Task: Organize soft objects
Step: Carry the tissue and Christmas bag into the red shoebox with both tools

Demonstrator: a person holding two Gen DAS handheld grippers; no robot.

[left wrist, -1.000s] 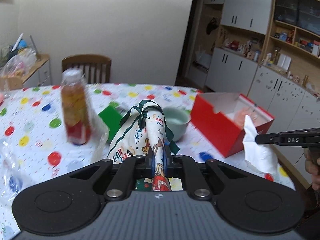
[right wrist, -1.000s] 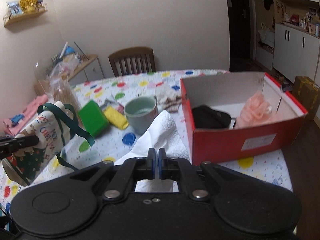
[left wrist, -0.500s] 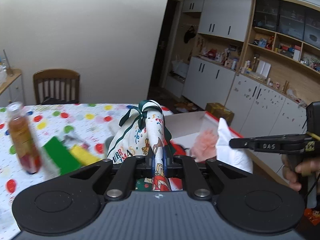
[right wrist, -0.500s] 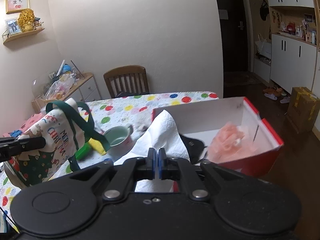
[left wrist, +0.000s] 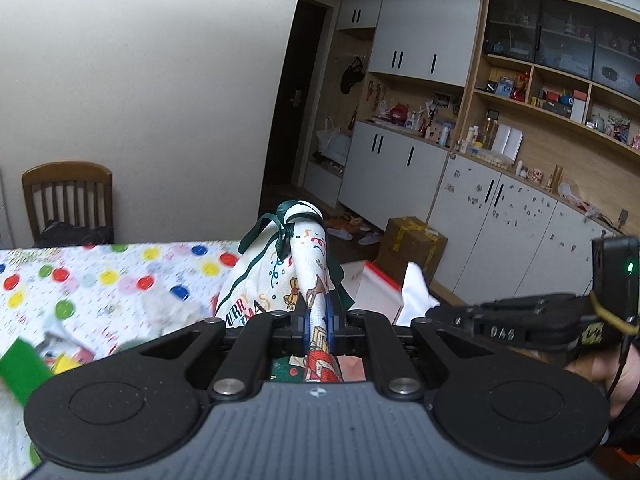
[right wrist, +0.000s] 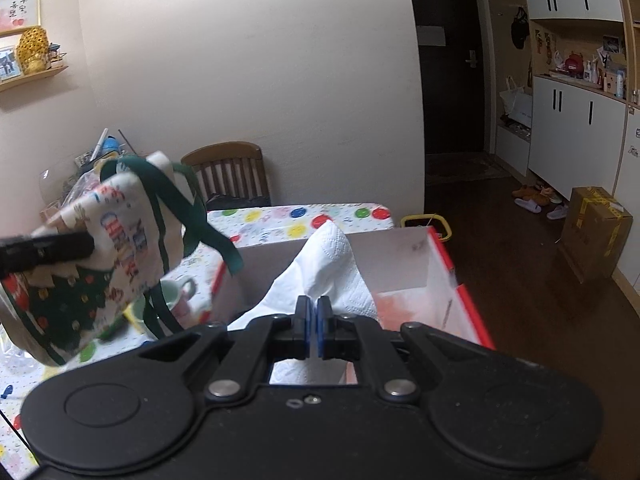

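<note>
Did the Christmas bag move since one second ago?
Yes. The Christmas bag, clamped in the left gripper, went from beside the mug toward the red box.

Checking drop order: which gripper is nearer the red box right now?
Right. The right gripper holds its paper towel over the red box; the left gripper with the Christmas bag hangs beside it.

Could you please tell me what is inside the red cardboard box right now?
Inside the red cardboard box, a pale pink soft thing shows by the right wall. The white paper towel held in front covers the rest.
</note>
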